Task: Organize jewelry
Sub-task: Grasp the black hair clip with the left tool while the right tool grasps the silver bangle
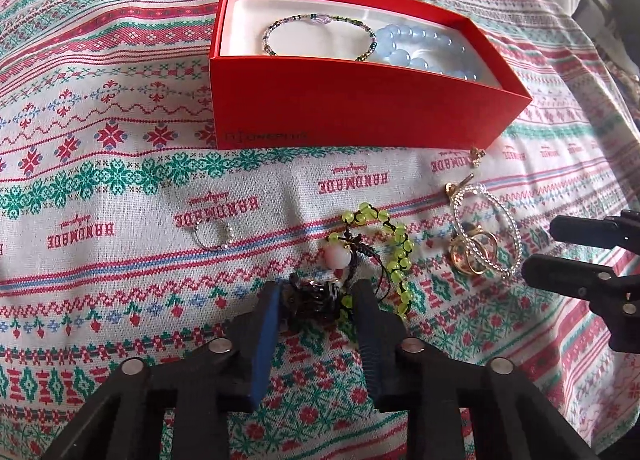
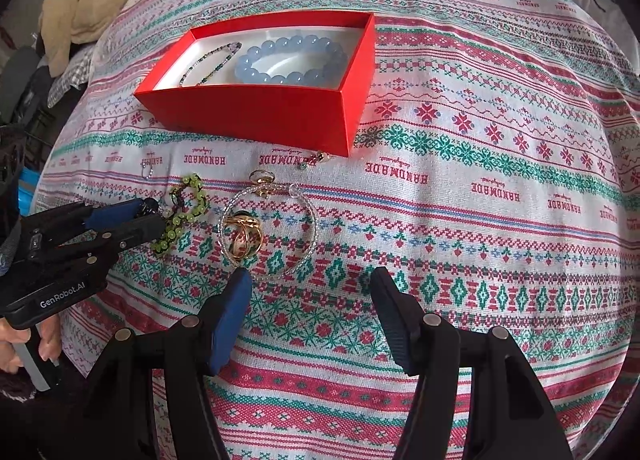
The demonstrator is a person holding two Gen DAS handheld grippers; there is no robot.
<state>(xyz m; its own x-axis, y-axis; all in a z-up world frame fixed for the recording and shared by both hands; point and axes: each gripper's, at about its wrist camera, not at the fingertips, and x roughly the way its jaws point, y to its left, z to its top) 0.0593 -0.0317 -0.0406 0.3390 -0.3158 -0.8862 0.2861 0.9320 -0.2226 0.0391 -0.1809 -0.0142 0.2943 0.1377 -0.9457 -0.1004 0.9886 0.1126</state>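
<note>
Nearest in the left wrist view, the left gripper (image 1: 316, 300) has its fingers (image 1: 266, 324) part-way closed around the dark knotted end of the green bead bracelet (image 1: 384, 248); whether the pads truly pinch it I cannot tell, but the dark clump and one green bead sit right between them. That bracelet is light and floppy, beads on a cord with a pale round bead (image 1: 337, 256) at about 12 o'clock from the fingertips. My judgement: take it by the knotted cord, not by the glossy beads, which would likely roll out of a squeeze, and expect the rest to dangle.

At 2 o'clock from there lies a clear beaded hoop (image 1: 486, 228) with gold rings (image 1: 472, 256) inside its loop. The rings look stiff, small and slippery, tricky to pick off soft cloth. At 10 o'clock, well apart, sits a small silver ring (image 1: 212, 238).

In the right wrist view, the right gripper (image 2: 312, 284) hovers with fingers wide apart, holding nothing, the blue pad's tip just beside the near edge of the hoop.

Further out, a small charm (image 1: 477, 156) lies just beside the front corner of the red box (image 1: 360, 108). Inside the box: a thin dark-beaded bracelet (image 1: 320, 36) on the left and a chunky pale-blue bead bracelet (image 2: 292, 60) on the right, touching. All of it rests on the patterned cloth (image 2: 480, 220) over the bench
</note>
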